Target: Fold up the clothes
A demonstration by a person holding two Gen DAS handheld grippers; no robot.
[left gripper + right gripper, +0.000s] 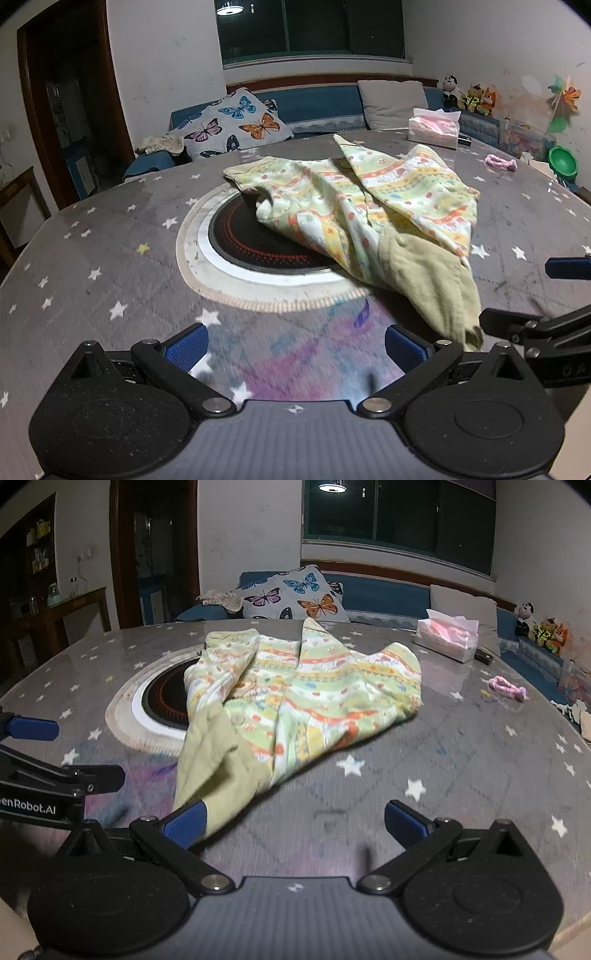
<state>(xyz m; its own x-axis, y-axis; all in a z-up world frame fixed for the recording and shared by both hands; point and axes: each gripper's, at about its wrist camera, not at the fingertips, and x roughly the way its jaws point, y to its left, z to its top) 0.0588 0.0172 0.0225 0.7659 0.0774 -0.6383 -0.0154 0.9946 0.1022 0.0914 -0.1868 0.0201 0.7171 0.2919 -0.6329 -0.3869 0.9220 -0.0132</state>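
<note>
1. The left hand-held gripper [295, 349] hovers low over the star-patterned counter [92, 258], jaws spread wide with nothing between them.
2. A crumpled yellow-green patterned garment [354, 206] lies mid-counter, partly covering a round black inset burner [251, 240].
3. The right hand-held gripper [293, 821] is spread open too, its left fingertip [186, 821] touching the garment's plain hem.
4. A tissue box [448, 637] sits far right.

A small child's garment [351, 206] lies crumpled and partly folded over itself on the counter, its left part overlapping a dark round inset. It is pale yellow-green with orange, yellow and white cartoon bands; the plain olive near end, perhaps a cuff, tapers toward the viewer.
</note>
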